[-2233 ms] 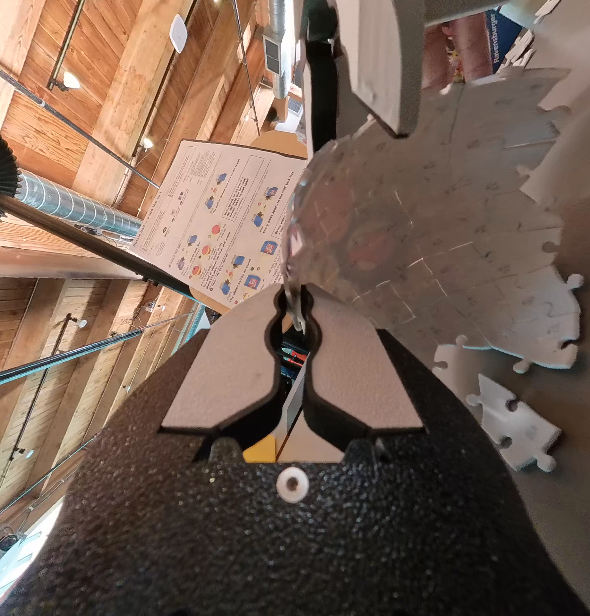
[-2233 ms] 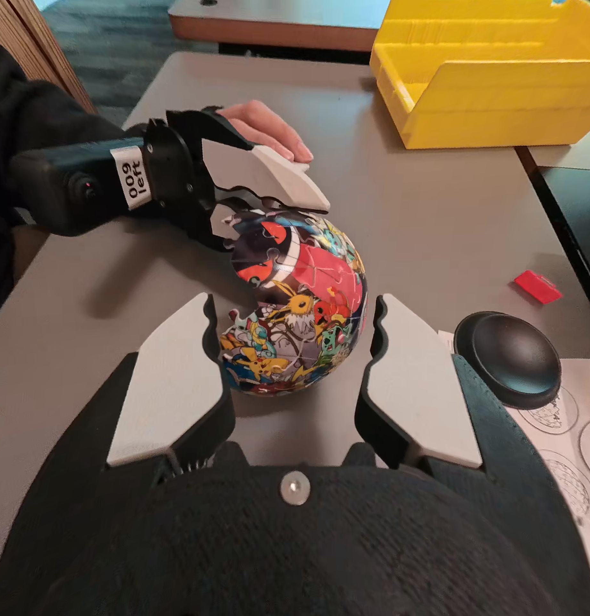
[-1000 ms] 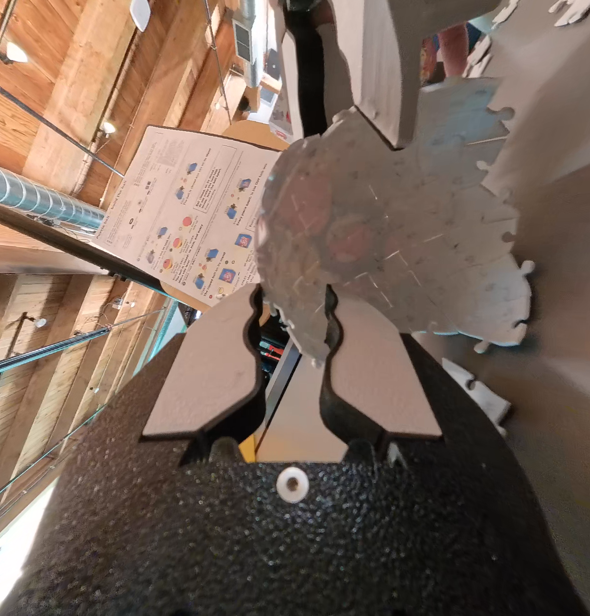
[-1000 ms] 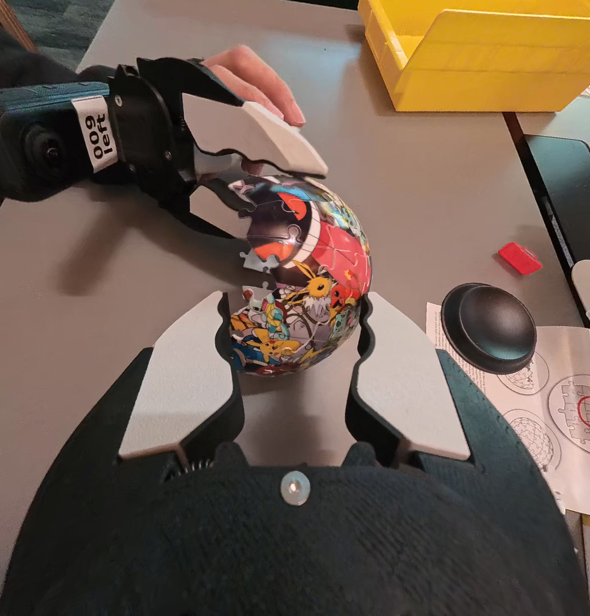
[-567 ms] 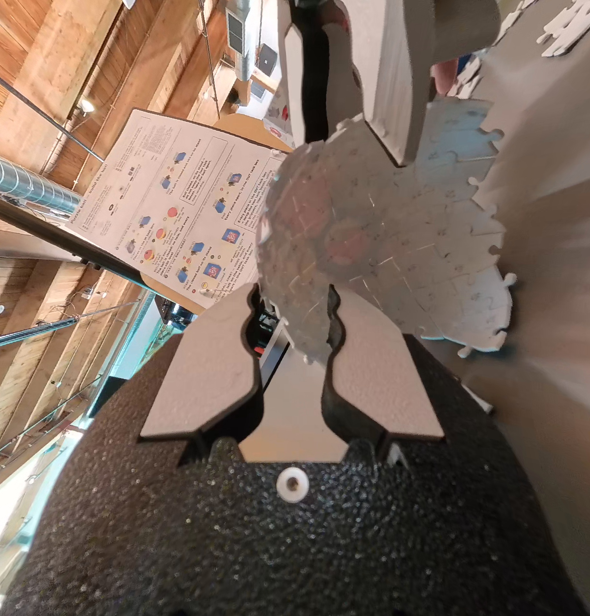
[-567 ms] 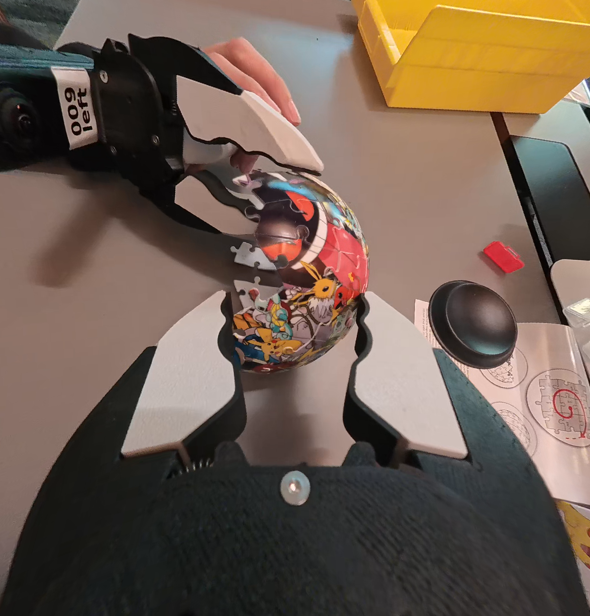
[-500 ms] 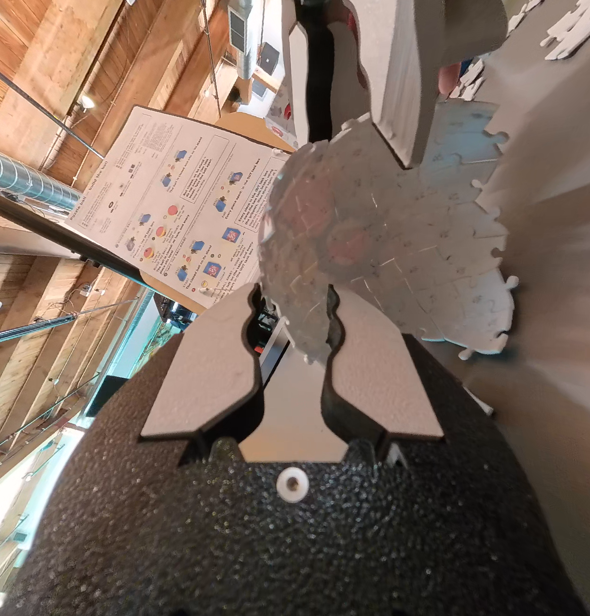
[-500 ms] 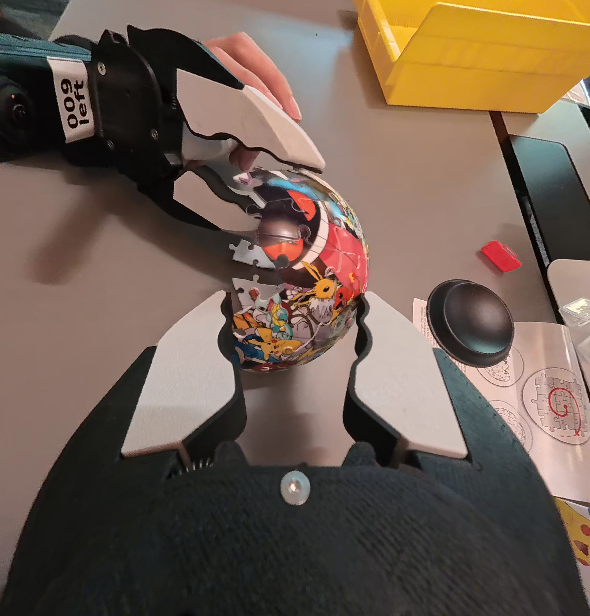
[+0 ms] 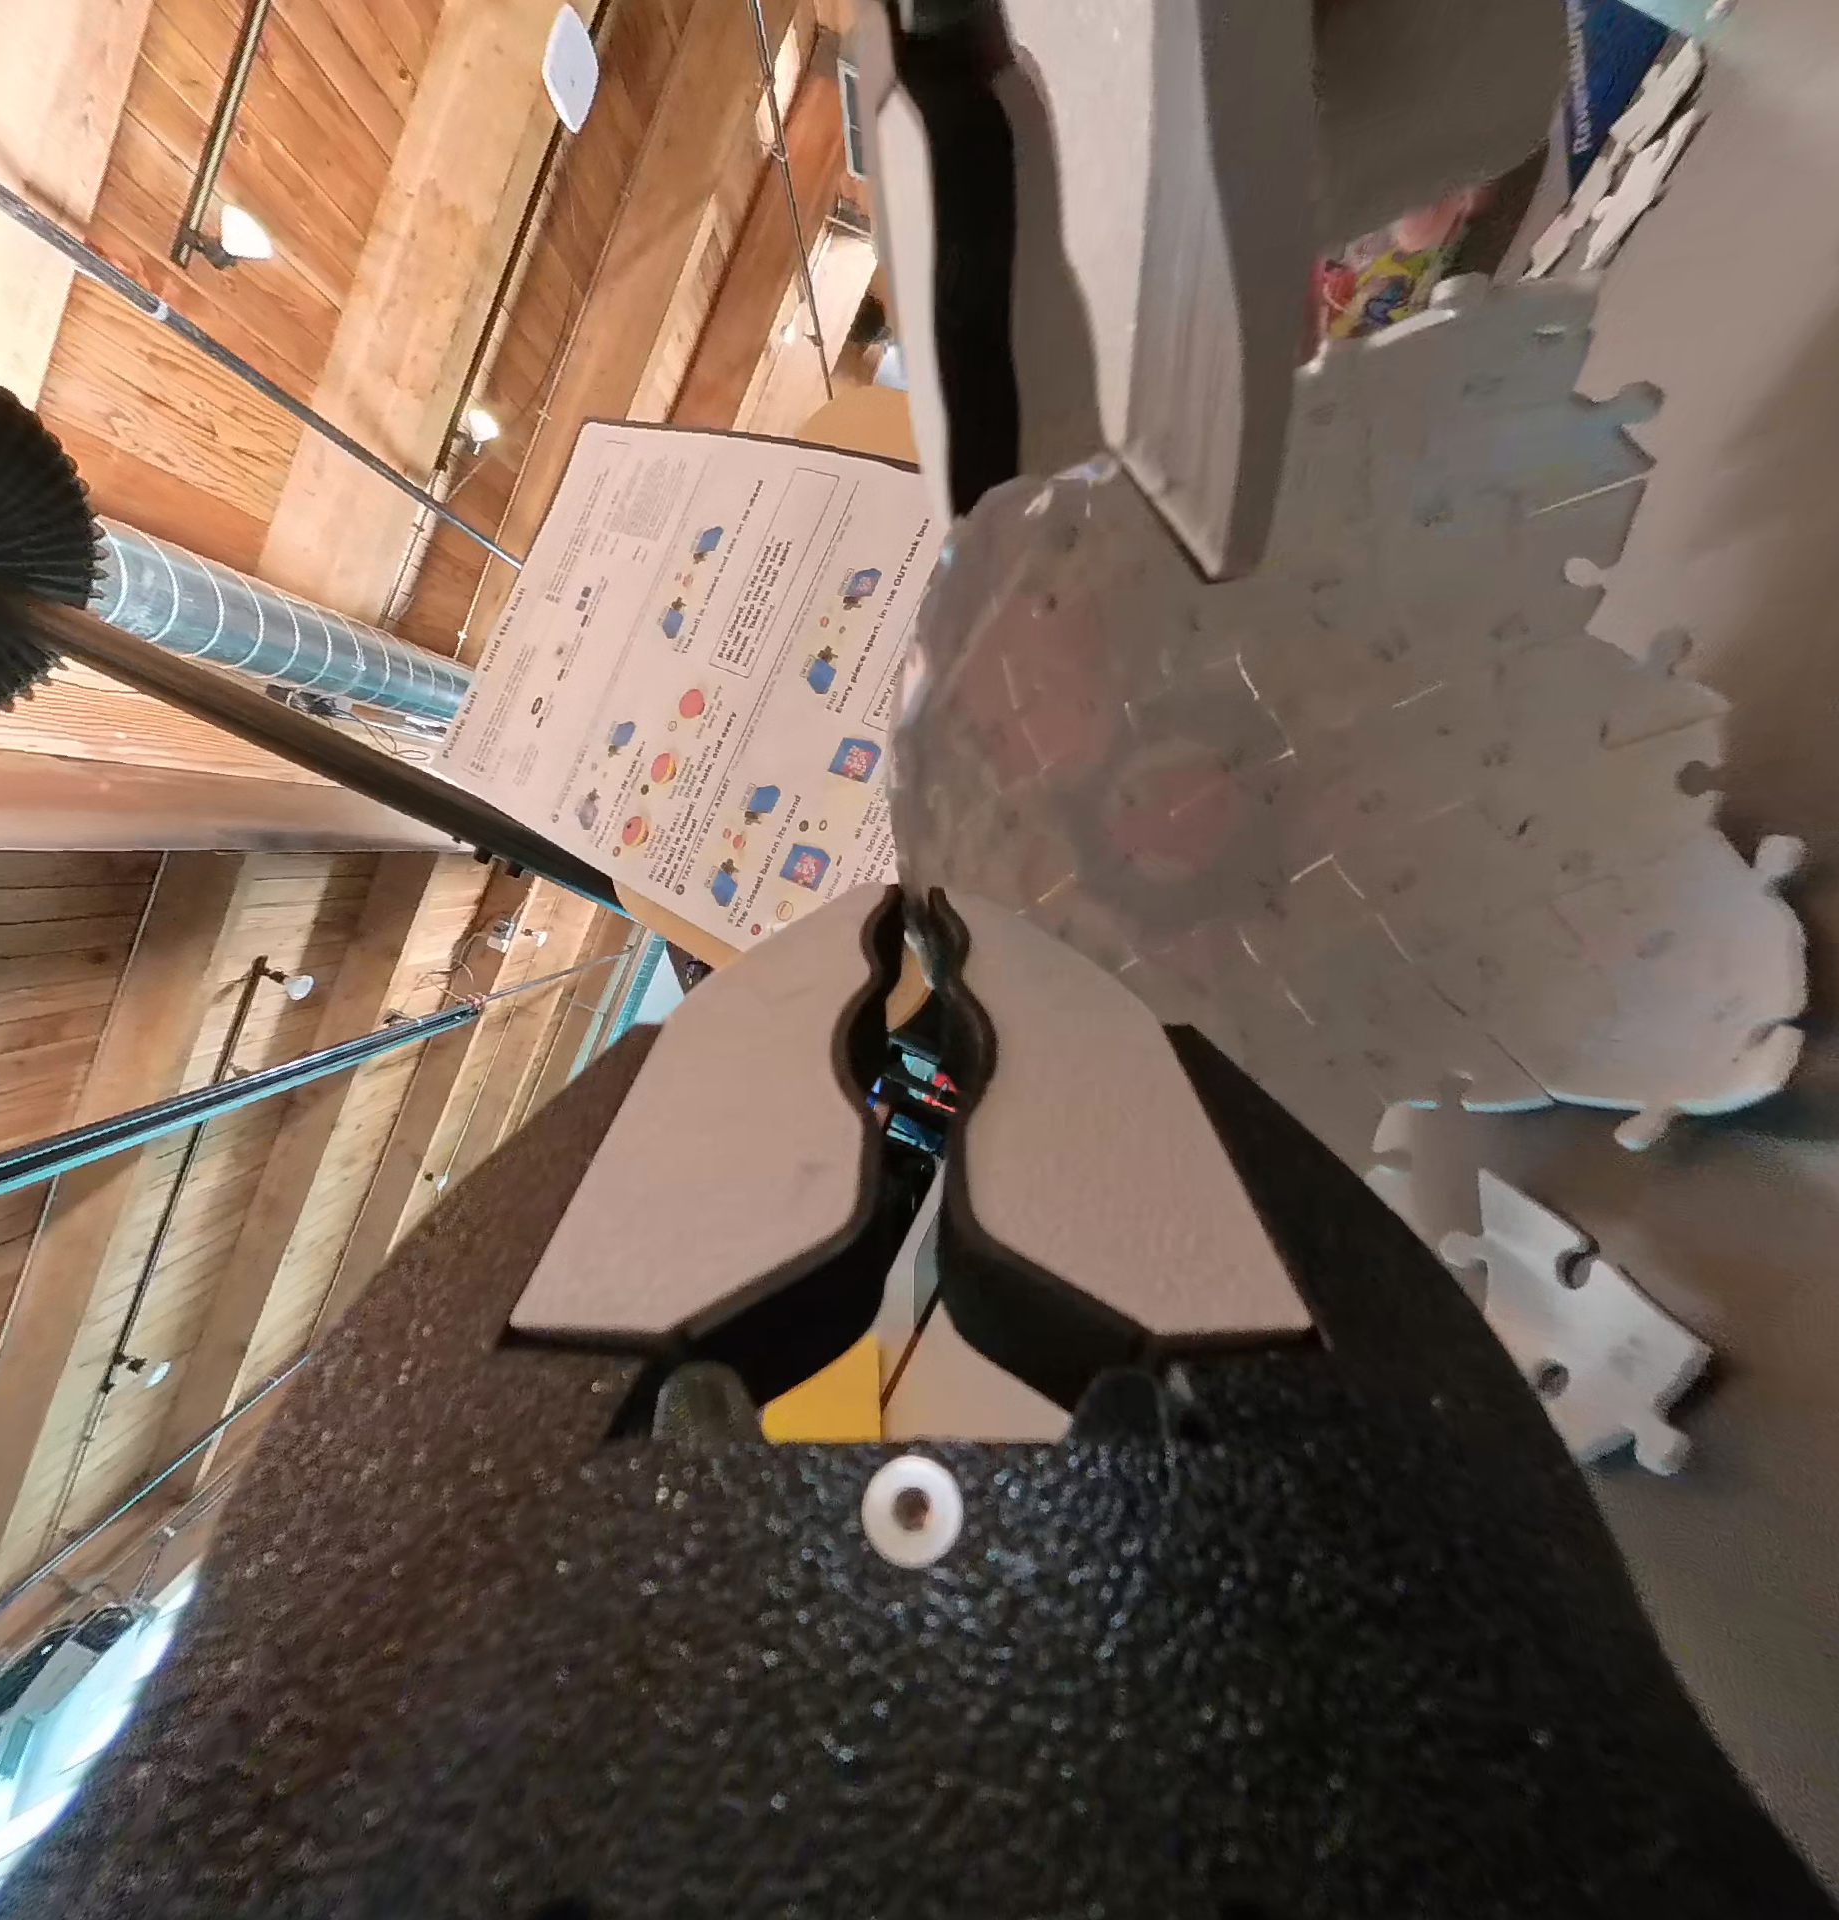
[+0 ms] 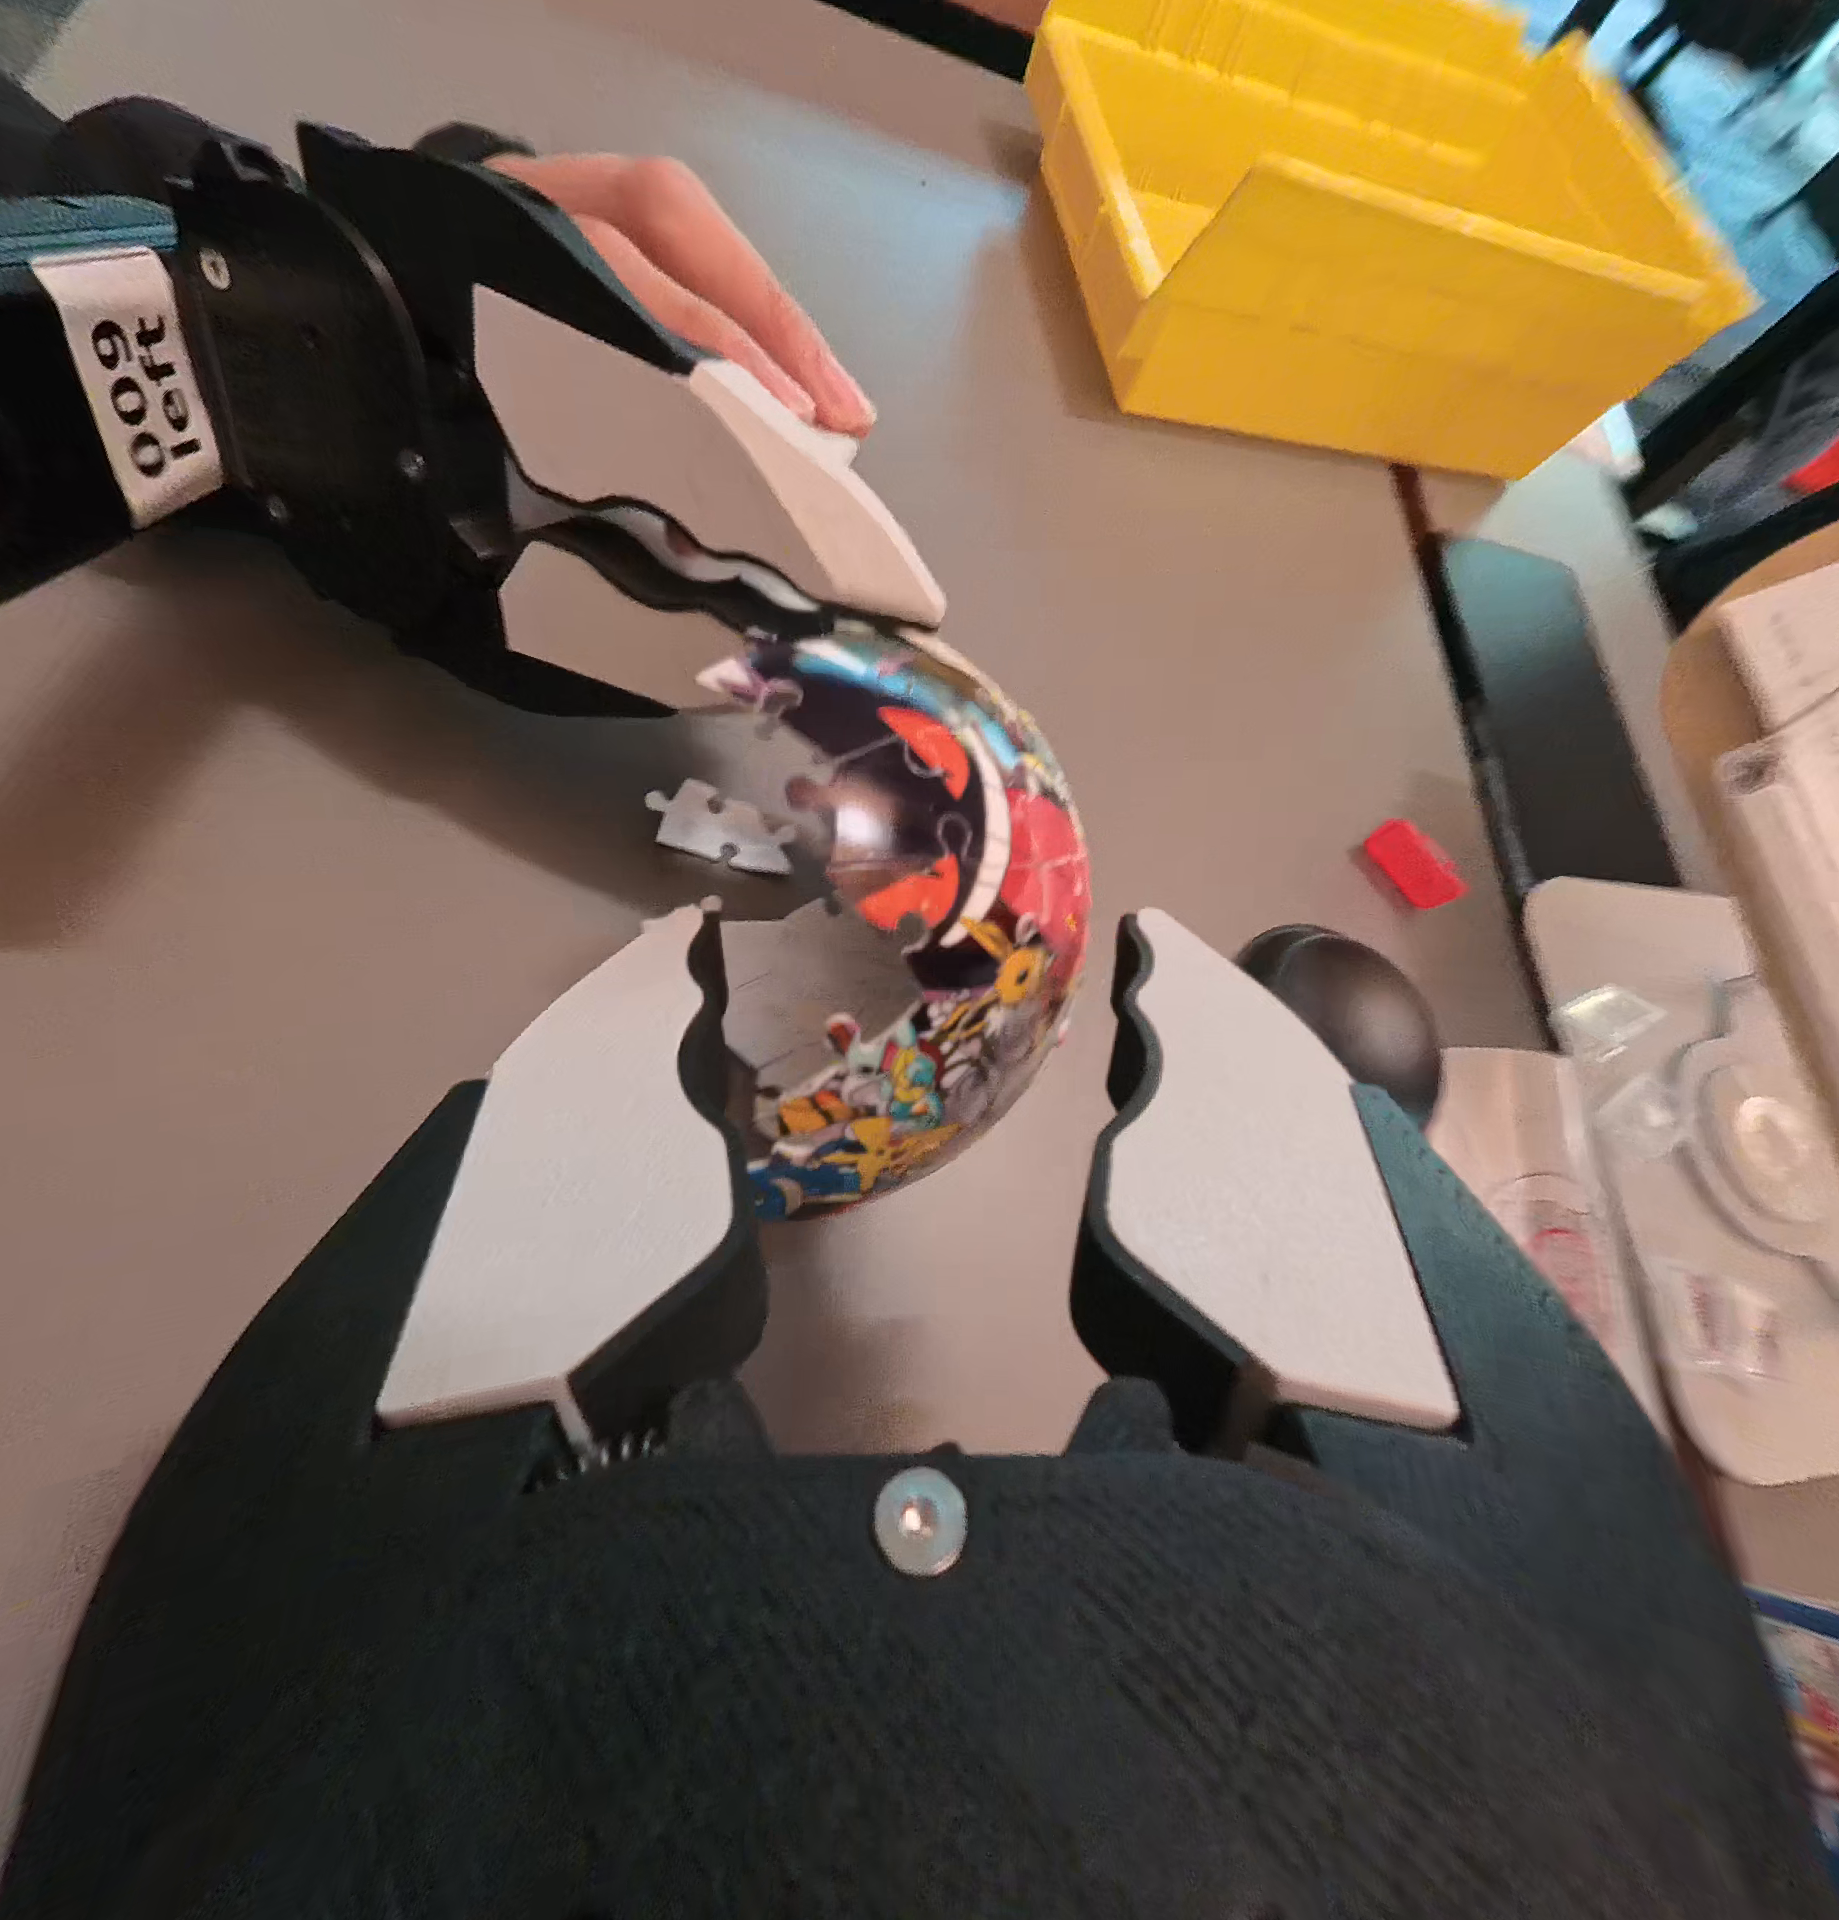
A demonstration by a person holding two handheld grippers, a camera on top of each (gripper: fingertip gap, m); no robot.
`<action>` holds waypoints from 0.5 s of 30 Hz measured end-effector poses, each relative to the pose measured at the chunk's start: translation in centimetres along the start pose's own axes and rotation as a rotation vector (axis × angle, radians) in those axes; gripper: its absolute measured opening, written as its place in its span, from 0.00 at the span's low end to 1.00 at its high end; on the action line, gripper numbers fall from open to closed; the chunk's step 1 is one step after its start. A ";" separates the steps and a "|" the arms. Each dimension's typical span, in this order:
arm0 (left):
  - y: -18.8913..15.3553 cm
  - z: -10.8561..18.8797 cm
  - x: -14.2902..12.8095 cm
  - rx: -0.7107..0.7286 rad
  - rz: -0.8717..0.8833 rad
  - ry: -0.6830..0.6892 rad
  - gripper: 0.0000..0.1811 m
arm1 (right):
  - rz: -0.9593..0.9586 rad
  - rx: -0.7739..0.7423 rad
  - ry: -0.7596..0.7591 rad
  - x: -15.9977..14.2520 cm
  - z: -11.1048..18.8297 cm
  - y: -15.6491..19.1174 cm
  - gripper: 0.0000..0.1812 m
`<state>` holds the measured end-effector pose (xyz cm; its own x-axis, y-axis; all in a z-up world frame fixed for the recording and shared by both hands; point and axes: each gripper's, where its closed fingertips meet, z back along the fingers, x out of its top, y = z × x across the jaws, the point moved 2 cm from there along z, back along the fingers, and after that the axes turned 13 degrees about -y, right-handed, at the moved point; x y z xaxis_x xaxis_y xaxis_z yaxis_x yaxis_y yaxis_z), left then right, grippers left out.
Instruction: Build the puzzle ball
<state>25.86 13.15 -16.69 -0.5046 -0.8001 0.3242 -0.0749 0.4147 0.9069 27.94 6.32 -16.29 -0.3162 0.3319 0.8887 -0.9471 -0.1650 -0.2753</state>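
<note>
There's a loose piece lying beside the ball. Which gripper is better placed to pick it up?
Probably the right gripper: its fingers are open. The left gripper is shut on the ball's top edge. The loose piece lies on the table between them.

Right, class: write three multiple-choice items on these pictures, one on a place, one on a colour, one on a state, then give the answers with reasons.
1. Where does the loose puzzle piece lie?
A in the bin
B on the table beside the puzzle ball
C on the black stand

2. What colour is the bin?
A yellow
B blue
C green

3. How stands the right gripper?
A shut on a piece
B open around the ball
C not in view

Answers: B, it rests flat left of the ball; A, its walls are yellow; B, its fingers flank the ball, spread apart.
</note>
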 end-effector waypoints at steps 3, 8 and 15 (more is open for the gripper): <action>0.0 0.0 0.0 0.002 -0.007 -0.001 0.02 | 0.173 -0.078 -0.045 1.7 -0.1 -0.1 0.40; 0.0 0.0 -0.1 -0.001 -0.032 -0.004 0.02 | 0.575 -0.198 0.012 3.0 -0.5 0.9 0.35; 0.1 0.2 -0.5 -0.003 -0.040 0.007 0.02 | 0.824 -0.415 0.066 3.3 -0.9 0.4 0.19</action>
<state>25.97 13.68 -16.81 -0.4951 -0.8192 0.2894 -0.0927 0.3811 0.9199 26.49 8.17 -13.78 -0.8891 0.3121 0.3349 -0.3618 -0.0309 -0.9317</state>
